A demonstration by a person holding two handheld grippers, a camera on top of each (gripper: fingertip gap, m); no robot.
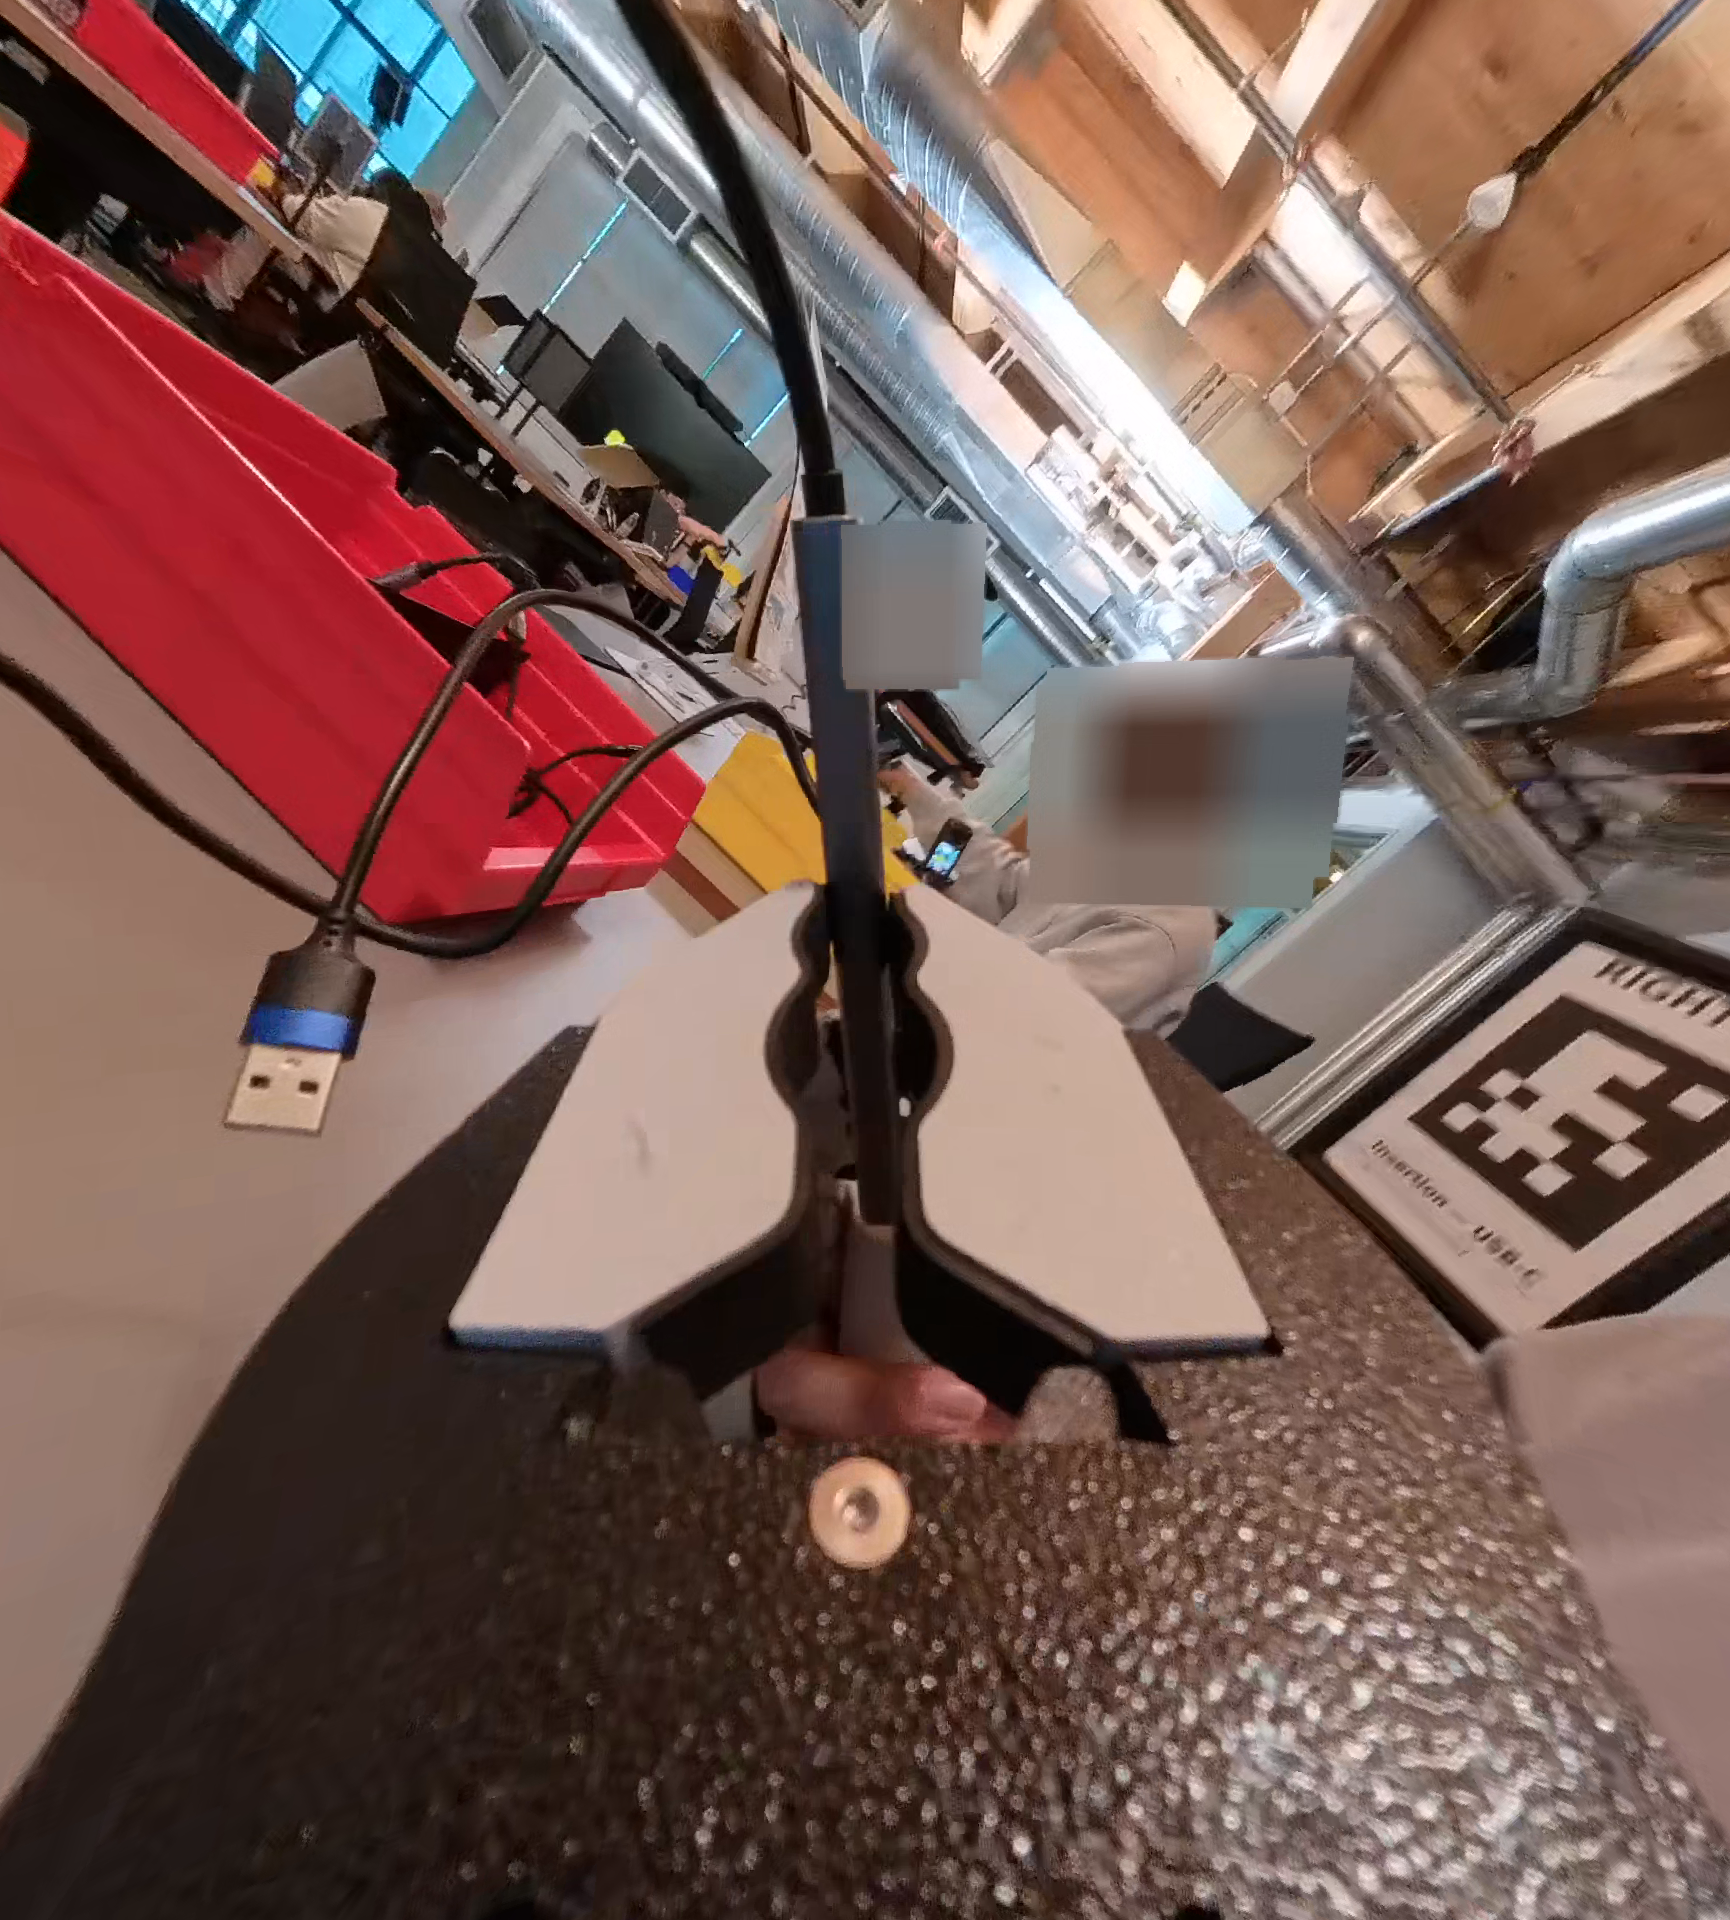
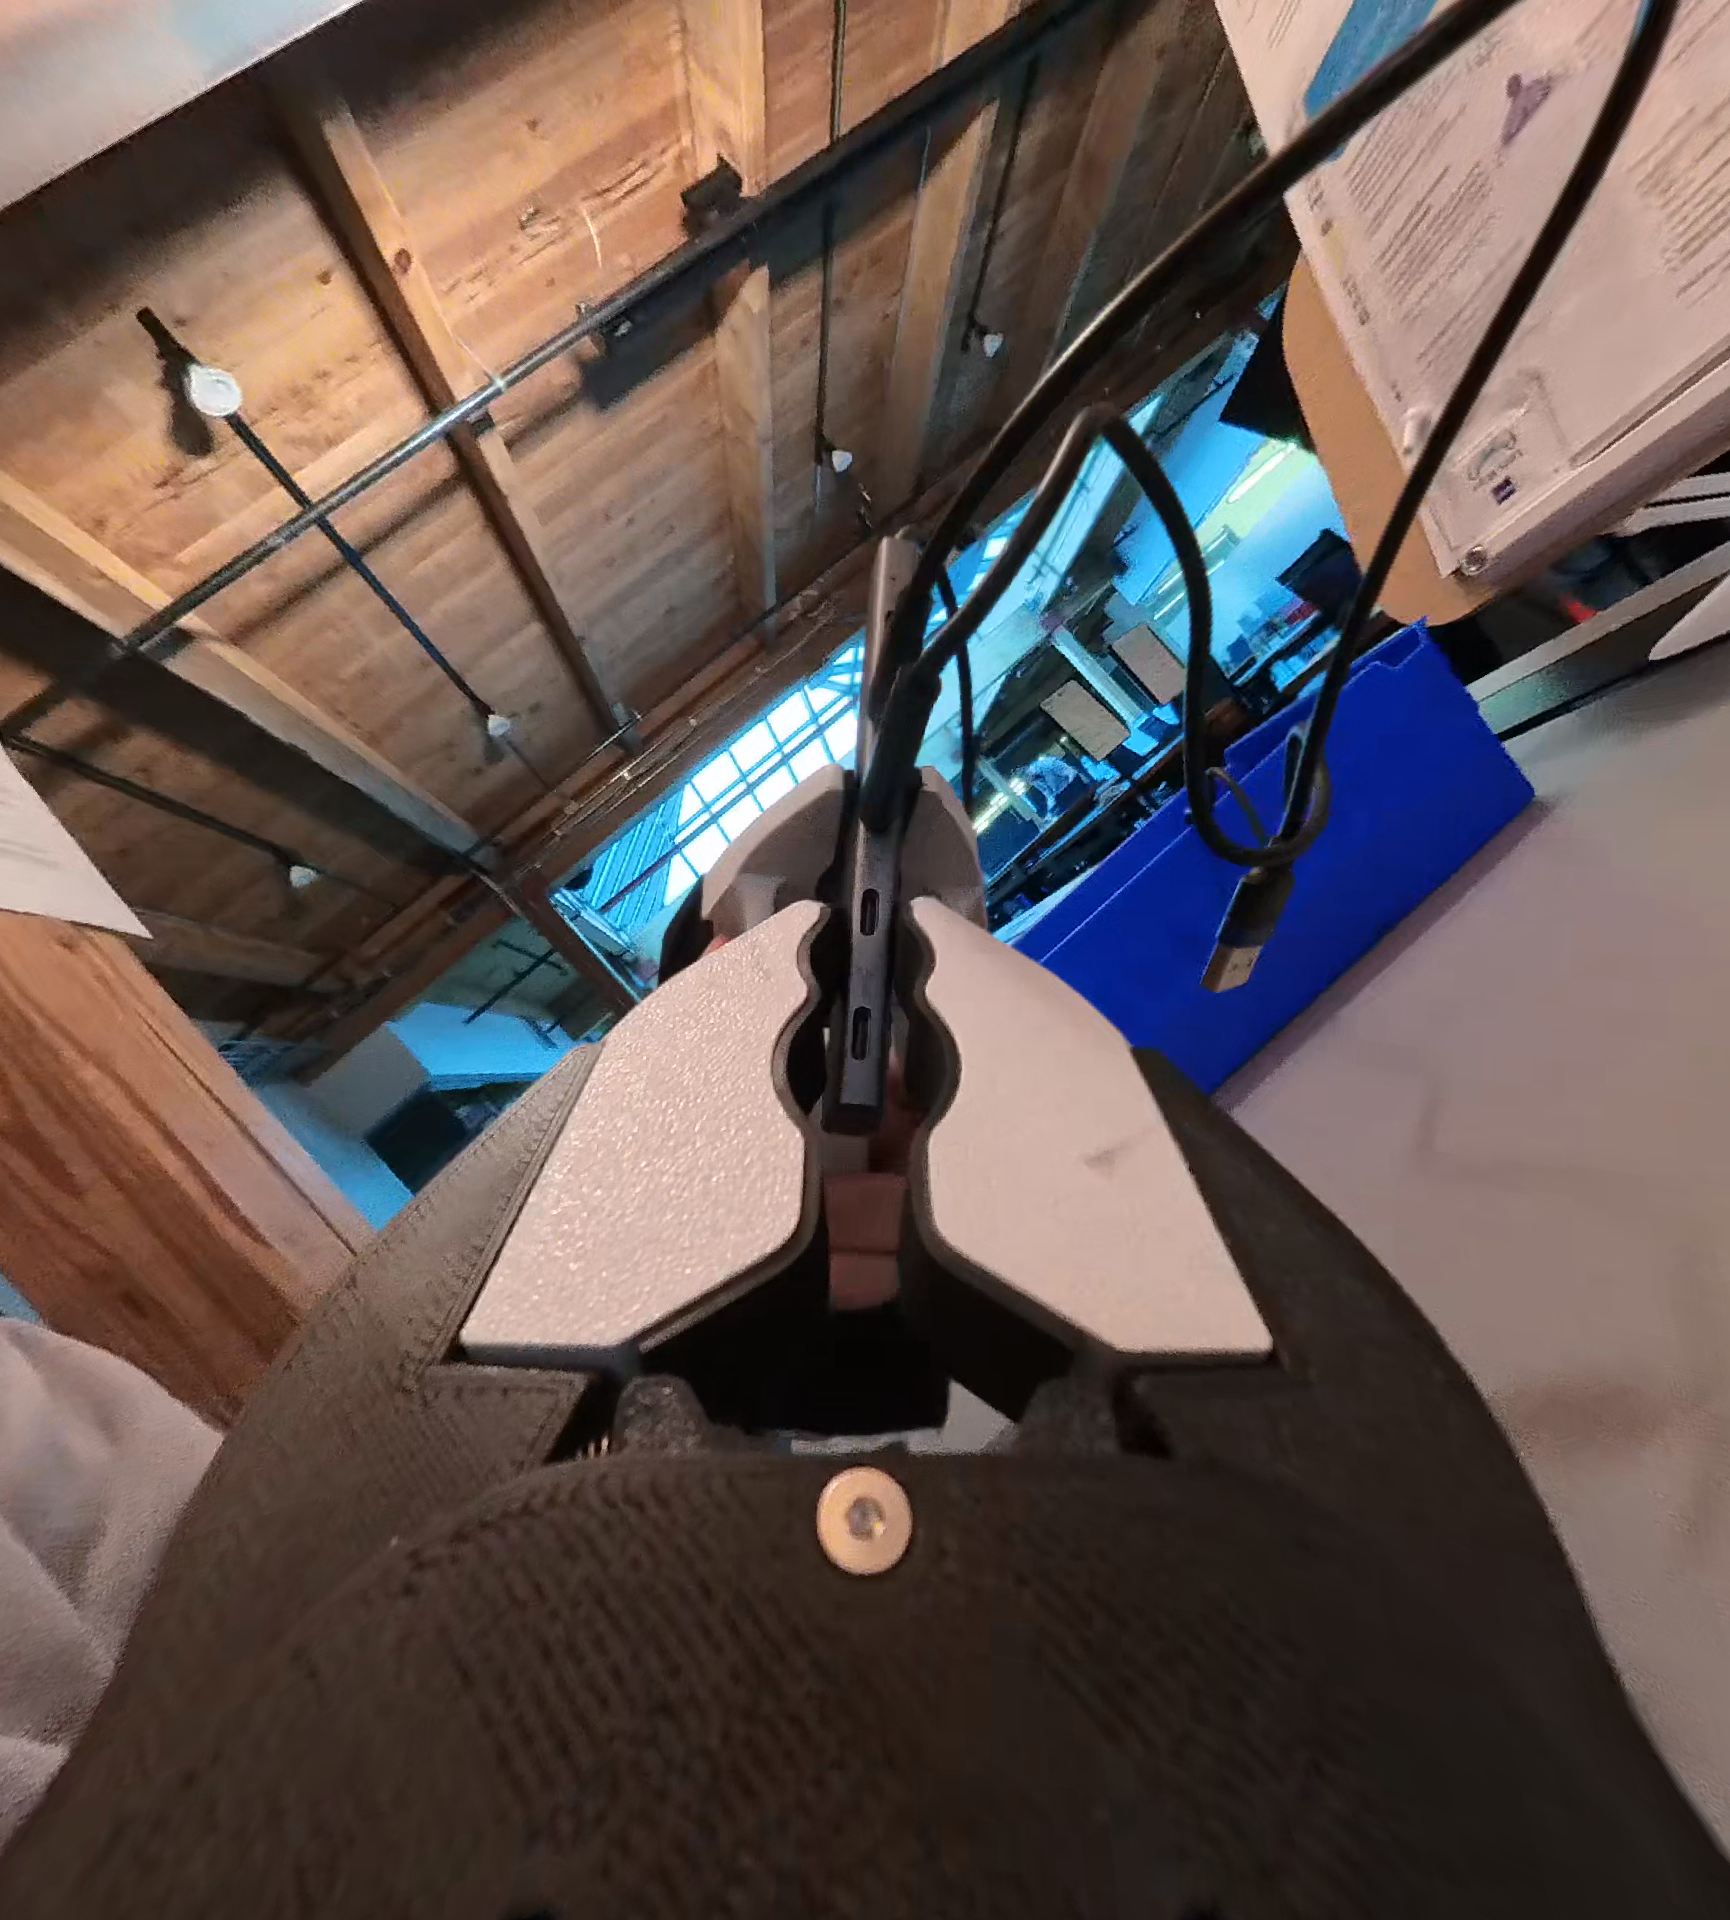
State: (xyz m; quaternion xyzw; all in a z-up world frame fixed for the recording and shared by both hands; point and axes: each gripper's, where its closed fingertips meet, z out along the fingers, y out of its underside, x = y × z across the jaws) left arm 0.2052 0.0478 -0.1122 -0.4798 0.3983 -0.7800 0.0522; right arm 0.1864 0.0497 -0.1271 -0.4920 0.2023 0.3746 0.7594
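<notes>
Between our two tongs: we are holding one slim dark hub, seen edge-on in both wrist views.
Left tongs: we are seeing them clenched on the hub; the grey fingers are pressing its two flat sides, and the bar is standing up past the tips.
Right tongs: we are seeing them clenched on the same hub, gripping its other end; two small oval ports are facing this camera.
Beyond the right tips: the left tongs are showing as a pale rounded shape, close up against the hub.
Hub cable: a thick black lead is leaving the far end of the hub and is curving up and to the left.
Left of the left tongs: a loose USB plug with a blue band is hanging just beside the fingers, on a thin black cable that is looping toward the hub.
Farther left: a red bin is sitting on the grey table, well apart from the tips.
Right of the left tongs: a framed black-and-white marker card is lying near.
Right of the right tongs: the same plug is dangling in front of a blue bin.
</notes>
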